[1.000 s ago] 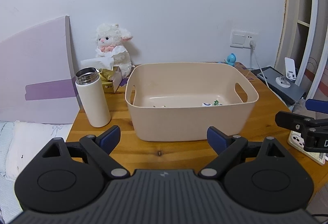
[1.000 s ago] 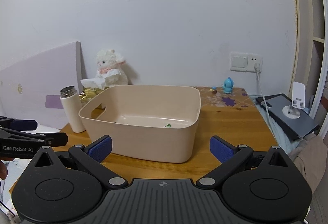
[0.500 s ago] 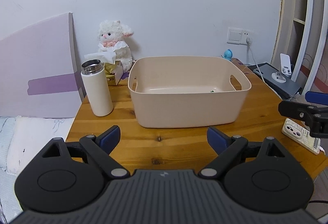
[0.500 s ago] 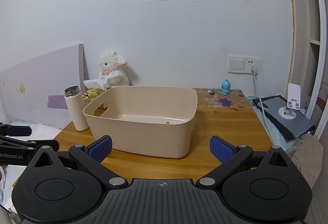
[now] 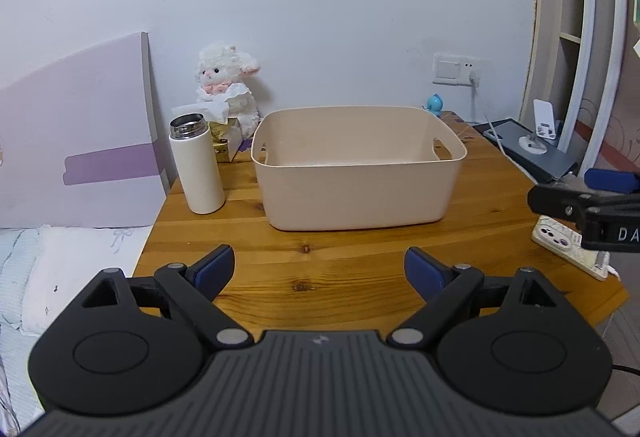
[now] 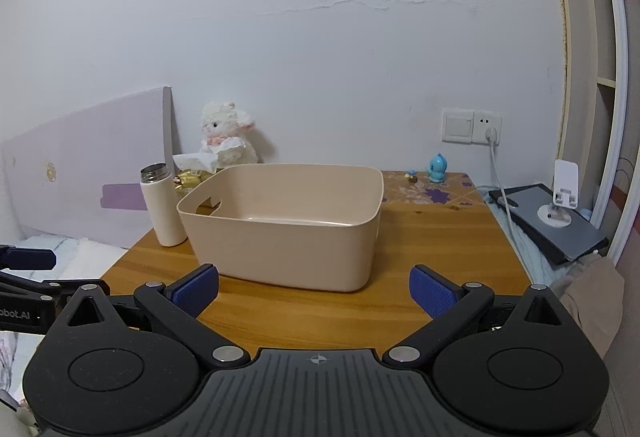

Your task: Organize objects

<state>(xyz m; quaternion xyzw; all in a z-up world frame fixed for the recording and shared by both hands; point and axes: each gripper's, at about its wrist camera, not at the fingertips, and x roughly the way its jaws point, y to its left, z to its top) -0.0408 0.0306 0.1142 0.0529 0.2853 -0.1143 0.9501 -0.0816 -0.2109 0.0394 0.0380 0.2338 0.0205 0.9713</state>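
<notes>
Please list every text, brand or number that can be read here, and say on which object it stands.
"DA", cut off by the frame edge: on the right gripper.
"obot.AI", start hidden: on the left gripper.
Print on the power strip: too small to read.

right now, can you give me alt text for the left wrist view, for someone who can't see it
The open left gripper, holding nothing, hovers over a wooden table facing a beige plastic bin. A white bottle stands left of the bin, with a plush lamb behind it against the wall. The right gripper shows at the right edge.
</notes>
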